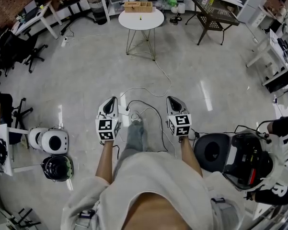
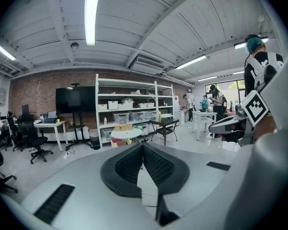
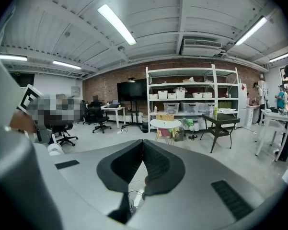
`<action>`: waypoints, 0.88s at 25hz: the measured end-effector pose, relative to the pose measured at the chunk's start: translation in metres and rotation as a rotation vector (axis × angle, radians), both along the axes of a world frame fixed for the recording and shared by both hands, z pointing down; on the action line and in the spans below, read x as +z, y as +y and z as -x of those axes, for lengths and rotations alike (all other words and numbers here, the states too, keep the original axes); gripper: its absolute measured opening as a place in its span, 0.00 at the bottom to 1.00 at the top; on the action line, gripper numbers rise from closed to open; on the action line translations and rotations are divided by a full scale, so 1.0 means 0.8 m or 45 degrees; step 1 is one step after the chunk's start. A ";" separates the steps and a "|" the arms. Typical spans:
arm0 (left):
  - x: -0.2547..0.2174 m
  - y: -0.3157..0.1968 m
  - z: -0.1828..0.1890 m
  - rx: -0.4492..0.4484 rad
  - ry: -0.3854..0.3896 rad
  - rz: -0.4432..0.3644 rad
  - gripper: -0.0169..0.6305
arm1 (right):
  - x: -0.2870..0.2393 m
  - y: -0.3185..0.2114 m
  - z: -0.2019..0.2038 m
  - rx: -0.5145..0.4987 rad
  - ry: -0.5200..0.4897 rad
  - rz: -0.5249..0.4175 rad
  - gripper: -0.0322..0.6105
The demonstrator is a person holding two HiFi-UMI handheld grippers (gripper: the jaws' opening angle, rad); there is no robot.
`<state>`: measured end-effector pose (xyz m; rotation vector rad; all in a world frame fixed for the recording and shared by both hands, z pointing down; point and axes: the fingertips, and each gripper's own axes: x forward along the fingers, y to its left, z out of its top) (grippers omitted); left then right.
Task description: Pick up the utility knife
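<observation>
A pale, glossy floor (image 1: 86, 75) fills most of the head view, and white shelving (image 3: 191, 95) lines the brick wall beyond it. At twelve o'clock from the person, well away across the floor, stands a round white worktop (image 1: 155, 23) on thin metal legs, with a black slatted side table (image 1: 215, 16) at about one o'clock. A white cable (image 1: 158, 71) trails over the floor from the worktop towards the person's feet. The left tongs (image 1: 114, 99) and right tongs (image 1: 171, 99) are held side by side at eleven and one o'clock. Both pairs are closed tip to tip with nothing between them. A wooden box (image 1: 138, 6) sits at the worktop's far edge. Near its middle lies a tiny yellow-and-dark item, apparently the utility knife (image 1: 140, 18), though too small to confirm.
</observation>
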<state>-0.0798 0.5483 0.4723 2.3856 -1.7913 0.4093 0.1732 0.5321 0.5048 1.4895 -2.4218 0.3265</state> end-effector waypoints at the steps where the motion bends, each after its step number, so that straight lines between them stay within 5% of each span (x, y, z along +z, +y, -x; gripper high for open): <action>1: 0.003 -0.012 0.000 0.006 0.002 0.002 0.06 | 0.002 -0.010 0.000 0.001 0.003 0.002 0.10; 22: 0.020 -0.383 0.057 0.105 0.099 0.026 0.06 | -0.019 -0.363 0.086 -0.003 0.132 -0.021 0.10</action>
